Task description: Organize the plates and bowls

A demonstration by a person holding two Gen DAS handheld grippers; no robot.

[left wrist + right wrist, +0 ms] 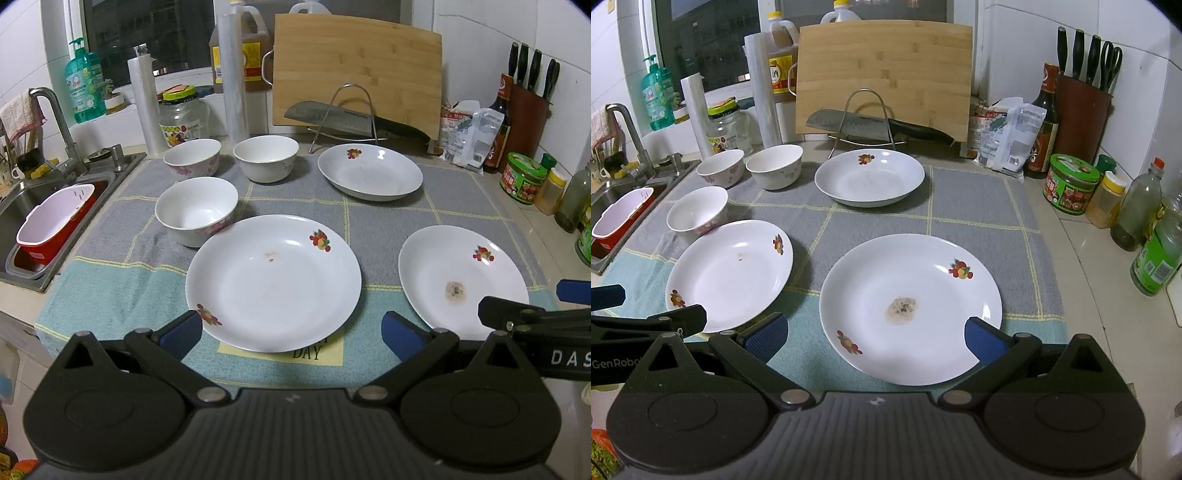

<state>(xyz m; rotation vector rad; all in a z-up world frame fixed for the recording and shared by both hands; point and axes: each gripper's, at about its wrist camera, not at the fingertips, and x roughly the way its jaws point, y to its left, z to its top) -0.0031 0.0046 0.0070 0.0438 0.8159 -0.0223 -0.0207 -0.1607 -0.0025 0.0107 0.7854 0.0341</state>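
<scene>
Both tongs, left tongs and right tongs, gape apart, holding nothing. Each faces a plate on the worktop cloth: left plate, right plate. Pinch the near rim squarely, lift level, then stack

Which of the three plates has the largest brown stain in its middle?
The near right plate, in front of the right tool. Its brown patch is broad; the near left plate has a small speck, the far plate only faint marks.
</scene>
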